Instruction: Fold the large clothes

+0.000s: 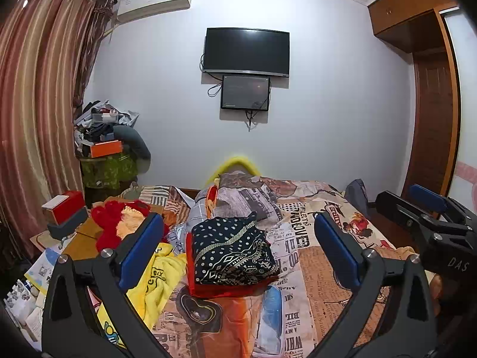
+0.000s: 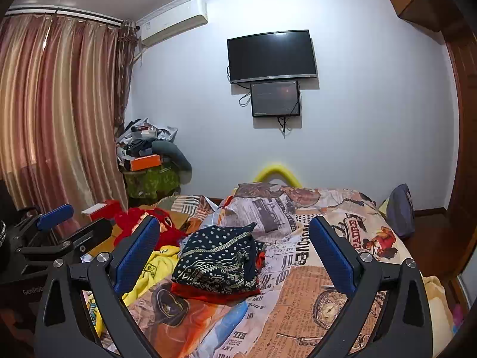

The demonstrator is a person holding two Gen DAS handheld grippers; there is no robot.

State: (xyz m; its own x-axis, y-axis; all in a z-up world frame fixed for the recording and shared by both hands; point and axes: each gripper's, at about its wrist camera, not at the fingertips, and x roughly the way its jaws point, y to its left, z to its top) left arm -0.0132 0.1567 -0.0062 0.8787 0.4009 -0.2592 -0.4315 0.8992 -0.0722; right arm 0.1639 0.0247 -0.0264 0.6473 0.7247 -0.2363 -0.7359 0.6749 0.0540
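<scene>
A navy patterned garment [image 1: 234,252] lies folded into a compact block on top of a red folded piece [image 1: 220,291], near the middle of the bed [image 1: 322,271]; these two look finished. Just to their left a yellow garment [image 1: 158,280] and a red fluffy one [image 1: 119,223] lie crumpled, apparently left to fold. The left gripper [image 1: 238,250] and right gripper [image 2: 235,256] hover above the bed, jaws spread wide, holding nothing

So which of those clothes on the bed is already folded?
The dark navy patterned garment, stacked neatly on a folded red piece mid-bed. The yellow garment and the red fuzzy one to its left lie crumpled.
</scene>
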